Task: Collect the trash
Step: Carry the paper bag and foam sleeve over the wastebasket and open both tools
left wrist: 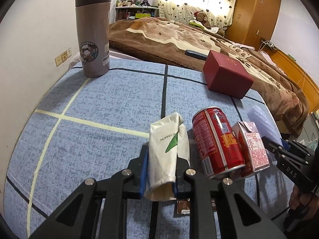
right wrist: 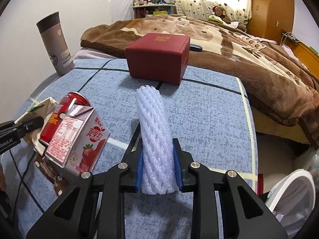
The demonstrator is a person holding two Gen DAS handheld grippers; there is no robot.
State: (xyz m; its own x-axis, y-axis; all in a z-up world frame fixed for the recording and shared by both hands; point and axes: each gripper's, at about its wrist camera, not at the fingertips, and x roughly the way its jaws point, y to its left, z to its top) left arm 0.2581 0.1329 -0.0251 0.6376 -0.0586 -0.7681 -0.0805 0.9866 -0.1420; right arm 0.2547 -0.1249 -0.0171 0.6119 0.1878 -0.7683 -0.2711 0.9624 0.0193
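Note:
My left gripper [left wrist: 161, 164] is shut on a crumpled white paper cup [left wrist: 166, 153] with a green mark, held above the blue checked table [left wrist: 99, 99]. My right gripper [right wrist: 158, 159] is shut on a white foam net sleeve [right wrist: 155, 139]; it also shows in the left wrist view [left wrist: 259, 123]. A red drink can [left wrist: 216, 141] and a pink strawberry milk carton [left wrist: 253, 147] stand side by side between the grippers; they show in the right wrist view as the can [right wrist: 59, 115] and carton [right wrist: 79, 139]. A brown wrapper [left wrist: 184, 206] lies flat under my left gripper.
A grey thermos [left wrist: 93, 31] stands at the table's far left. A dark red box [left wrist: 227, 73] sits at the far right edge. A bed with a brown blanket [left wrist: 179, 33] lies beyond. A white-rimmed bin [right wrist: 293, 197] is at the lower right, beside the table.

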